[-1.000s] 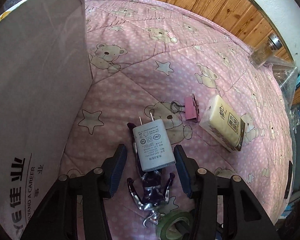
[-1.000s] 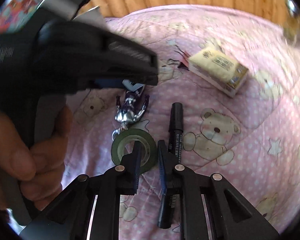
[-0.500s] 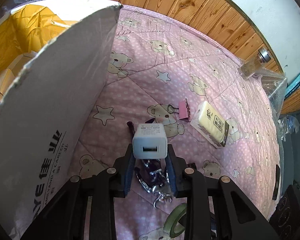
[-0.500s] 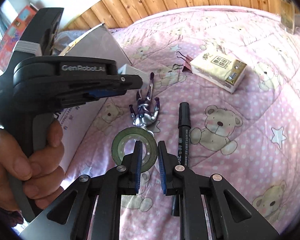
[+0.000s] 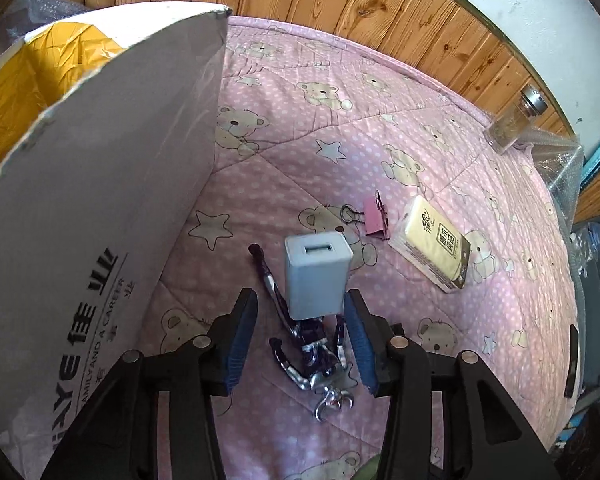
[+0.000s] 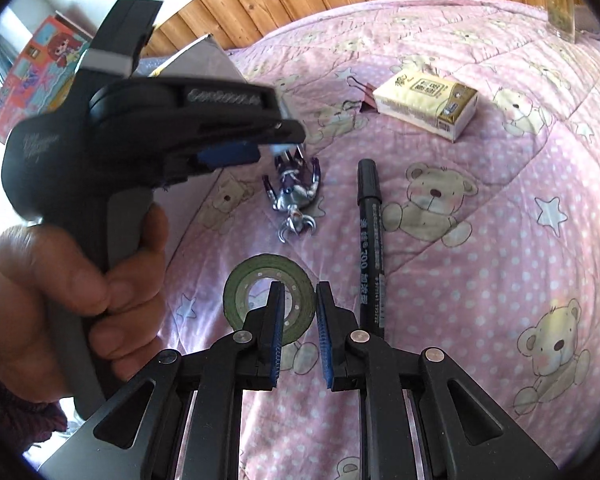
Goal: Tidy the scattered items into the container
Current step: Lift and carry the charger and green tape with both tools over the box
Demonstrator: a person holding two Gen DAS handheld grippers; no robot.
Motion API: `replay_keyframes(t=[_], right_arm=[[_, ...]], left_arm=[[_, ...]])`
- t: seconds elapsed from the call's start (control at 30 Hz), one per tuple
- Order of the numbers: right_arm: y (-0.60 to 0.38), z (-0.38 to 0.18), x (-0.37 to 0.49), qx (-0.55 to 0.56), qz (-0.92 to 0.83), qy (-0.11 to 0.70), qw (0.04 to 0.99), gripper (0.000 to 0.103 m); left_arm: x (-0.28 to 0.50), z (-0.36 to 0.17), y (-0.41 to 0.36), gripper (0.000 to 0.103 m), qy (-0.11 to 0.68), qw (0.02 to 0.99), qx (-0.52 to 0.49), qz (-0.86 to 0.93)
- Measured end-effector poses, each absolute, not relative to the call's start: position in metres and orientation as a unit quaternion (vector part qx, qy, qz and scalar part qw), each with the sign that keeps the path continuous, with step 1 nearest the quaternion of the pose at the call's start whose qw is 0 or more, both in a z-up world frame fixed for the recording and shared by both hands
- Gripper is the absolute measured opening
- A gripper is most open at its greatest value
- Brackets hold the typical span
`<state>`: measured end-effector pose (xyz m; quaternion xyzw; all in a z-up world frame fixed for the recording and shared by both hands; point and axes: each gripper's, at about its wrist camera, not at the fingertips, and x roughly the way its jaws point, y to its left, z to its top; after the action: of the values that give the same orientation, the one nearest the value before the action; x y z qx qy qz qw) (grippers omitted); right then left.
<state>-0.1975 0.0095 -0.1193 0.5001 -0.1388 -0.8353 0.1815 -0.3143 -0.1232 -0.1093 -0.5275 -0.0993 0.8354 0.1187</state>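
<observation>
- Charger point(image 5: 317, 276) position?
- Just past the tips of the left tongs point(image 5: 300, 320), USB port facing the camera. It sits over the toy figure point(image 5: 312, 354) on the bed quilt point(image 5: 340, 128). Cannot tell whether it rests on the figure or is clear of it.
- Left tongs gripping it?
- No. Jaws are spread wide and not clamping. The right-hand pad is at the charger's lower corner; the other pad is well off it.
- Container?
- The cardboard box point(image 5: 100, 200) stands to the left of the charger, with a yellow lining showing inside. The charger is outside it.
- Right tongs point(image 6: 298, 320)?
- Narrow gap, nothing between the pads, hovering above the green tape roll point(image 6: 240, 292). The black marker point(image 6: 370, 240) lies just right of the roll.
- Other loose items?
- A pink binder clip point(image 5: 374, 216) lies just beside the tissue pack point(image 5: 432, 244), beyond the charger. A hand point(image 6: 60, 300) holds the left tool's grip.
</observation>
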Motion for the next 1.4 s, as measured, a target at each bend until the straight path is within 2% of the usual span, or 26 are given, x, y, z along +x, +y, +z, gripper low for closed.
replay_keyframes(t=[0.47, 0.5, 0.67, 1.07, 1.23, 1.4], right_arm=[[0.014, -0.13, -0.193, 0.504, -0.827, -0.153, 0.197, 0.016], [0.015, -0.13, -0.193, 0.504, -0.827, -0.153, 0.198, 0.016], [0.02, -0.131, -0.192, 0.502, -0.826, -0.161, 0.199, 0.016], [0.025, -0.129, -0.197, 0.493, -0.825, -0.187, 0.203, 0.016], [0.031, -0.124, -0.187, 0.49, -0.829, -0.188, 0.195, 0.016], [0.037, -0.119, -0.178, 0.485, -0.832, -0.194, 0.188, 0.016]], left_arm=[[-0.348, -0.116, -0.117, 0.047, -0.079, 0.106, -0.509, 0.85], [-0.351, -0.117, -0.116, 0.037, -0.076, 0.108, -0.508, 0.851], [-0.353, -0.112, -0.115, 0.037, -0.08, 0.113, -0.499, 0.855], [-0.317, -0.07, -0.121, 0.037, -0.124, 0.172, -0.475, 0.854], [-0.281, -0.065, -0.109, 0.037, -0.073, 0.187, -0.474, 0.857], [-0.255, -0.07, -0.114, 0.036, -0.073, 0.186, -0.487, 0.85]])
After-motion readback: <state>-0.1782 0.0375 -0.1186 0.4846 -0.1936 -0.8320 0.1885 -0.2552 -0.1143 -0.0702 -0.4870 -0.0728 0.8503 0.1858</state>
